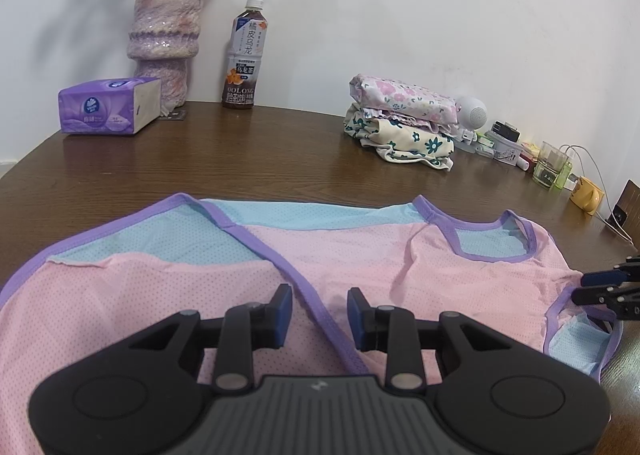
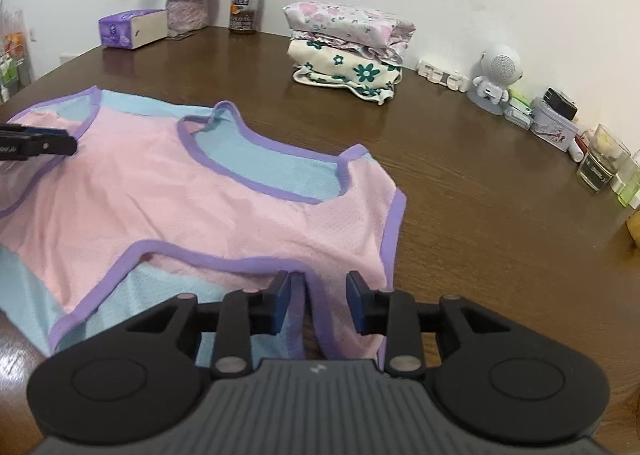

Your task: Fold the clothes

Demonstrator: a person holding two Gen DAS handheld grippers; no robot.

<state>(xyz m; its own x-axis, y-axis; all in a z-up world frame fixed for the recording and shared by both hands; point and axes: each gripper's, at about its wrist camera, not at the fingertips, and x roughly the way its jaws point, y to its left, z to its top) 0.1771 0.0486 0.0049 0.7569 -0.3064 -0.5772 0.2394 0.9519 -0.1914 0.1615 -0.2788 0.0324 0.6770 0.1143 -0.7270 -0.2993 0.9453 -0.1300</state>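
Observation:
A pink and light-blue mesh sleeveless top [image 1: 360,255] with purple trim lies spread on the brown table [image 1: 240,159]. One side is folded over, so a purple edge runs diagonally across it. My left gripper [image 1: 320,315] hovers low over that edge, jaws open, with the cloth lying flat beneath. In the right wrist view the top [image 2: 200,195] shows its neckline and armhole. My right gripper [image 2: 318,303] stands open at the near shoulder corner, a purple strap lying loose between its fingers. Each gripper shows in the other's view: right [image 1: 580,287], left [image 2: 68,143].
A stack of folded floral clothes [image 2: 352,51] sits at the back of the table. Along the wall stand a vase [image 1: 164,39], a tea bottle [image 1: 244,55], a purple tissue pack [image 1: 108,107], a small white robot-shaped speaker [image 2: 496,75] and several small containers at right.

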